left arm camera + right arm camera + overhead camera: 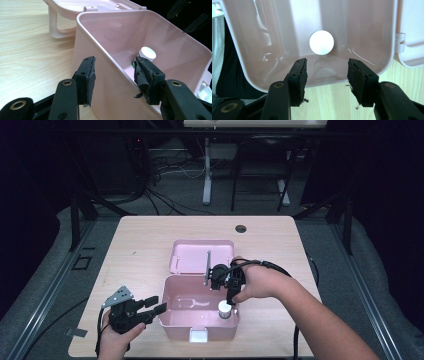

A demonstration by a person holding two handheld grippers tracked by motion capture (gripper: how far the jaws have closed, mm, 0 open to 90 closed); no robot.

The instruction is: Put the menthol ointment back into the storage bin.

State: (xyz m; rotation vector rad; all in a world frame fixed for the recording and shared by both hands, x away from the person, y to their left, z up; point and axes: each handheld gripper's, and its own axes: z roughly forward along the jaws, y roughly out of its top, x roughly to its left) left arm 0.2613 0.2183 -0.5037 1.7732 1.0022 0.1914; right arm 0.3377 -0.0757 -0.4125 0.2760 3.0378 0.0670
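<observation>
Lifting my right gripper clear, jaws spread and empty, above the white-capped small bottle standing inside the open pink plastic box; left gripper jaws straddle its wall, unpinched.

A lab or recording studio: a lone wooden worktop stands on grey carpet, ringed by black curtains, metal frame rails and tangled cables on the far floor.

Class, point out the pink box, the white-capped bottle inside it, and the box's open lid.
pink box (172, 317), high view, left wall
white-capped bottle (321, 42), right gripper view, cap top
open lid (190, 257), high view, inner face
</observation>
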